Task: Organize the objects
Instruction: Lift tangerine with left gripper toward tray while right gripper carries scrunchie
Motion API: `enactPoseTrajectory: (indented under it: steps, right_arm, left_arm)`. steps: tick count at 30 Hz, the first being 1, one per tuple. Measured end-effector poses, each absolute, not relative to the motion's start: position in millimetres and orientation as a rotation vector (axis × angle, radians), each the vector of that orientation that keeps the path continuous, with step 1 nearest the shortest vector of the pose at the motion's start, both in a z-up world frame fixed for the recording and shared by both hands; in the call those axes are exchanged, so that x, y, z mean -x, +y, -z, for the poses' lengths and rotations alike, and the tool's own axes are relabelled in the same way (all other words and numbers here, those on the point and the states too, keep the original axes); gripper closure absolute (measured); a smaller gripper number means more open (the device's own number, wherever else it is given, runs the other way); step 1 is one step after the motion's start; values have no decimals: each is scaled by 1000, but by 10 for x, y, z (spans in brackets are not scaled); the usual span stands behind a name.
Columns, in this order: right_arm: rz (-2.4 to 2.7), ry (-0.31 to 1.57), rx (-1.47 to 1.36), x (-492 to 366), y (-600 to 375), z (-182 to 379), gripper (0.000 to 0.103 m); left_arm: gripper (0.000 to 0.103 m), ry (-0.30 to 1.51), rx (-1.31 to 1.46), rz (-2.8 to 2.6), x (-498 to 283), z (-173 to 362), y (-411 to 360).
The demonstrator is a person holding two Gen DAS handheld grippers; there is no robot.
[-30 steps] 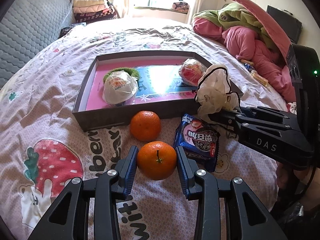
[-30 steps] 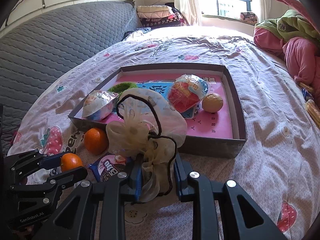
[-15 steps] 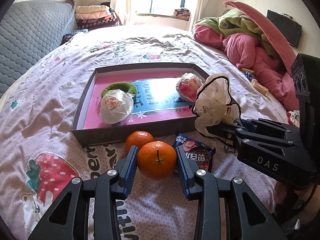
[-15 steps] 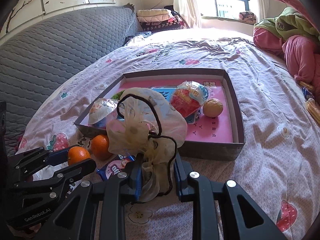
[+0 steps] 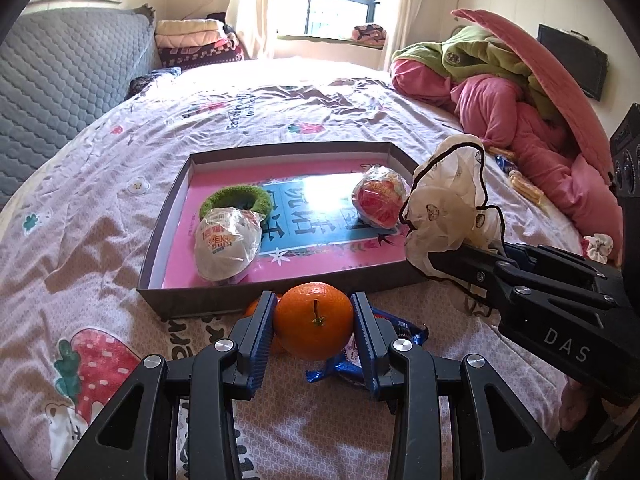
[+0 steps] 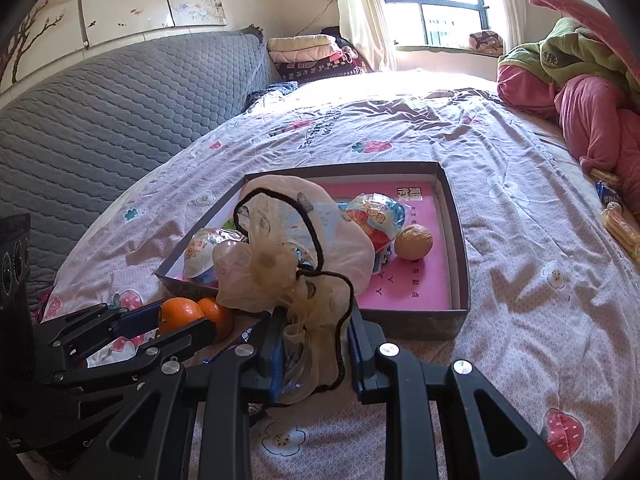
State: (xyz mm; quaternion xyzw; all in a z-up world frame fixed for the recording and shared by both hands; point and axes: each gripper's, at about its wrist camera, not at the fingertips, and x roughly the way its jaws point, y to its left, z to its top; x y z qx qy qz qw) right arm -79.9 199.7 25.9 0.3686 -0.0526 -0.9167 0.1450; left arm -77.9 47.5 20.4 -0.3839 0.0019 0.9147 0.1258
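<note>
My left gripper [image 5: 313, 322] is shut on an orange [image 5: 314, 321] and holds it above the bedspread, just in front of the grey box lid tray [image 5: 224, 300]. A second orange [image 6: 218, 314] and a blue snack packet [image 5: 400, 330] lie on the bed below it. My right gripper [image 6: 314, 344] is shut on a cream gauze drawstring pouch [image 6: 288, 252], held up near the tray's front right corner; the pouch also shows in the left wrist view [image 5: 448, 204]. The tray holds a green ring [image 5: 236, 200], two wrapped snack balls [image 5: 226, 240] [image 5: 380, 202] and a walnut [image 6: 414, 242].
The tray rests on a pink-patterned bedspread [image 5: 100, 208]. A pile of pink and green bedding [image 5: 520, 92] lies at the far right. A grey quilted headboard [image 6: 100, 120] runs along the left. Small snack packets [image 6: 618, 220] lie at the bed's right edge.
My left gripper has lifted the orange off the bed and brought it toward the tray's front edge. My right gripper has risen with the pouch.
</note>
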Motion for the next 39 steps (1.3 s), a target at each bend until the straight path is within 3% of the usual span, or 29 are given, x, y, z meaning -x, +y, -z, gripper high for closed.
enactPoseTrajectory:
  steps: [39]
  right_arm:
    - [2740,-161,-911,890,1960,-564,77]
  left_arm:
    - [64,42,1053,-2811,1199,-292,467]
